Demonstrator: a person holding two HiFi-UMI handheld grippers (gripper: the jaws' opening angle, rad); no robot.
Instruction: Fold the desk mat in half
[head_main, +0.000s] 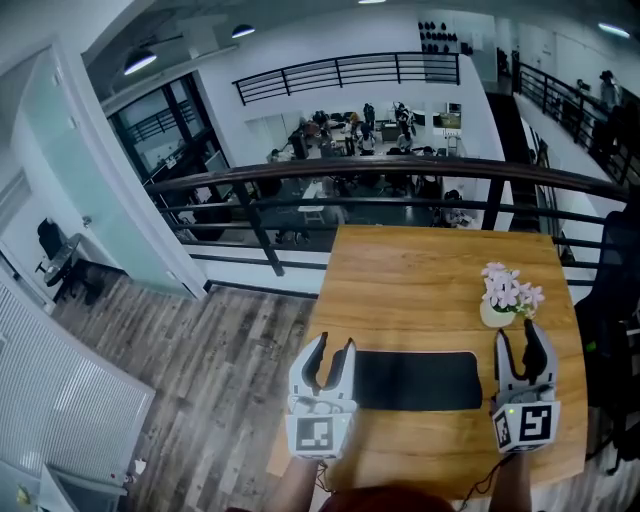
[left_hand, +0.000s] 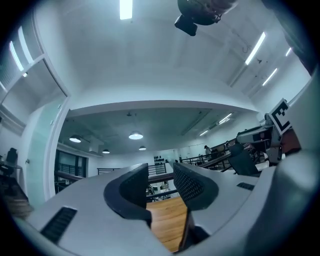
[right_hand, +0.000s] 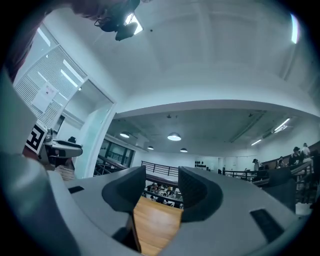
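The black desk mat (head_main: 418, 380) lies flat on the wooden table (head_main: 420, 270), near its front edge. My left gripper (head_main: 334, 348) is held up at the mat's left end, and its jaws are apart with nothing between them. At the mat's right end my right gripper (head_main: 518, 335) is raised the same way, also open and empty. In the left gripper view the left gripper (left_hand: 160, 172) points out over the table towards the hall, with only wood (left_hand: 167, 220) visible below the jaws. The right gripper (right_hand: 162, 177) in its own view shows the same. Neither gripper view shows the mat.
A small white vase of pink flowers (head_main: 505, 297) stands on the table just behind the mat's right end, close to the right gripper. A dark railing (head_main: 400, 175) runs behind the table's far edge. A black chair (head_main: 615, 300) is at the table's right side.
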